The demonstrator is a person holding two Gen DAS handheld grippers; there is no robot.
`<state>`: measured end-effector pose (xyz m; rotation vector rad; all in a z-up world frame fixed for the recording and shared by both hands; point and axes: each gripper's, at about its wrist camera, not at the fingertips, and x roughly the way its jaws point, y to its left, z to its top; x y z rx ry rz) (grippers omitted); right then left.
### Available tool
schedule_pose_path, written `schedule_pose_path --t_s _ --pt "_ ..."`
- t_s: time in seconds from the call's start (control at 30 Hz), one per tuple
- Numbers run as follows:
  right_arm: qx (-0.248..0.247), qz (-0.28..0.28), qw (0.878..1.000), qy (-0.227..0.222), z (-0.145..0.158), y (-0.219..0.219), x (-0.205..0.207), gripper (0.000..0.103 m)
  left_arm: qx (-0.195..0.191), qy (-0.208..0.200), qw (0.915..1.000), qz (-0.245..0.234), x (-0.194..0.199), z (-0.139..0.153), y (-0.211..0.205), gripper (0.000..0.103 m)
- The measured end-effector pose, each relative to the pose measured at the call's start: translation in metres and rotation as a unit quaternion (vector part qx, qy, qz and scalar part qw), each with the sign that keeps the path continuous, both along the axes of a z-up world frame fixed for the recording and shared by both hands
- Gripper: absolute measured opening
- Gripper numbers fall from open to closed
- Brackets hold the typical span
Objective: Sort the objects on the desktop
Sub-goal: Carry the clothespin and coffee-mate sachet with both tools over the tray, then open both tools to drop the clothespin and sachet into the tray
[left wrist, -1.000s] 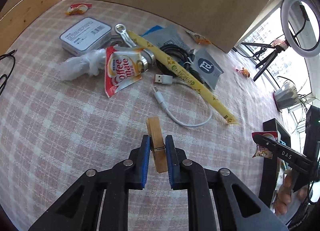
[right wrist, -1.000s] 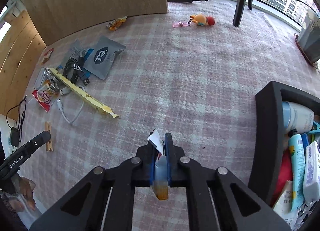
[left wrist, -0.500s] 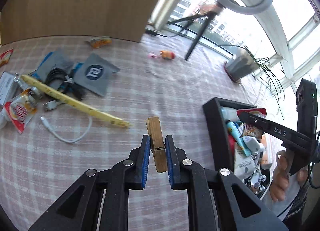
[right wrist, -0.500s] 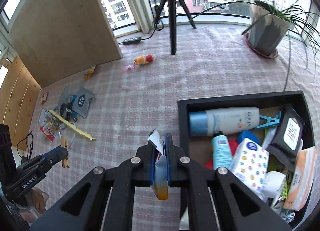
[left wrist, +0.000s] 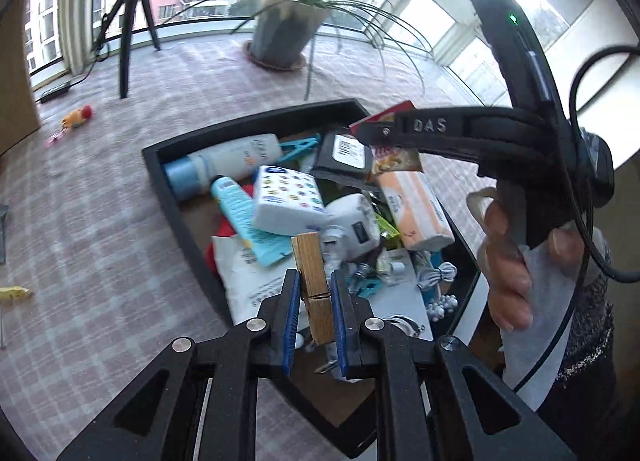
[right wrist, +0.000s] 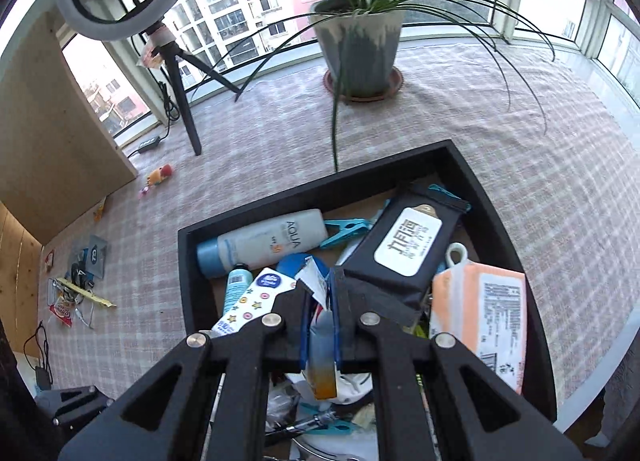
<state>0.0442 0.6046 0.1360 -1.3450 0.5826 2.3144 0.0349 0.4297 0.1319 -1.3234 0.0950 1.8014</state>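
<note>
My left gripper (left wrist: 315, 285) is shut on a wooden clothespin (left wrist: 310, 261), which stands upright between the blue pads. It hovers over the near part of a black tray (left wrist: 248, 121) crowded with bottles, packs and clips. My right gripper (right wrist: 323, 291) is shut on a small snack packet (right wrist: 325, 377), also above the tray (right wrist: 320, 181). In the left wrist view the right gripper (left wrist: 372, 129) reaches in from the right with the packet (left wrist: 396, 159) hanging over the tray's far side, and a person's hand (left wrist: 508, 261) holds it.
A potted plant (right wrist: 356, 45) and a ring-light tripod (right wrist: 180, 97) stand beyond the tray on the checked cloth. A pile of loose items (right wrist: 80, 285) lies far left, with a small toy (right wrist: 158, 175) near a wooden board (right wrist: 52, 121).
Both grippers swung from the loose pile across the cloth to above the tray, rising and rolling. Each kept its grip, the left on the clothespin, the right on the packet.
</note>
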Motion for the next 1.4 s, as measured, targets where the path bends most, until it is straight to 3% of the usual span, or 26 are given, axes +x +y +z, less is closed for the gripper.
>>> schedule_pose_path --t_s 0.17,0.4,0.43,0.47,0.5,0.53,1.03,1.17,1.27,1.4 --pt "0.005 -0.019 1.0 0.002 0.004 0.015 0.013 0.009 -0.003 0.006 0.9991 -0.041 0.023 0.005 0.032 0.015" --pt "0.009 -0.032 0.999 0.007 0.007 0.024 0.017 0.011 -0.004 0.005 0.9982 -0.06 0.035 0.009 0.051 0.017" --pt "0.008 -0.032 0.999 0.003 0.007 0.024 0.016 0.018 -0.006 0.0 0.9979 -0.064 0.035 0.009 0.052 0.027" --pt "0.007 -0.032 0.999 0.003 0.007 0.023 0.016 0.032 -0.01 -0.002 0.998 -0.063 0.036 0.009 0.052 0.035" --pt "0.011 -0.033 0.999 0.007 0.009 0.022 0.017 0.039 -0.01 0.004 0.9984 -0.056 0.036 0.01 0.049 0.048" --pt "0.016 -0.034 0.999 0.011 0.012 0.021 0.017 0.047 -0.007 0.01 0.9987 -0.049 0.035 0.012 0.046 0.052" --pt "0.012 0.013 1.0 0.021 0.021 -0.032 -0.002 0.047 -0.02 0.04 0.9963 0.073 -0.019 0.024 -0.043 0.055" --pt "0.011 0.035 0.999 0.026 0.025 -0.056 -0.01 0.047 -0.03 0.057 0.9925 0.104 -0.028 0.029 -0.075 0.059" --pt "0.008 0.052 0.998 0.032 0.03 -0.076 -0.016 0.047 -0.032 0.07 0.9885 0.13 -0.033 0.031 -0.099 0.067" --pt "0.019 0.077 0.996 0.034 0.032 -0.106 -0.025 0.047 -0.048 0.084 0.9816 0.164 -0.04 0.03 -0.133 0.068"
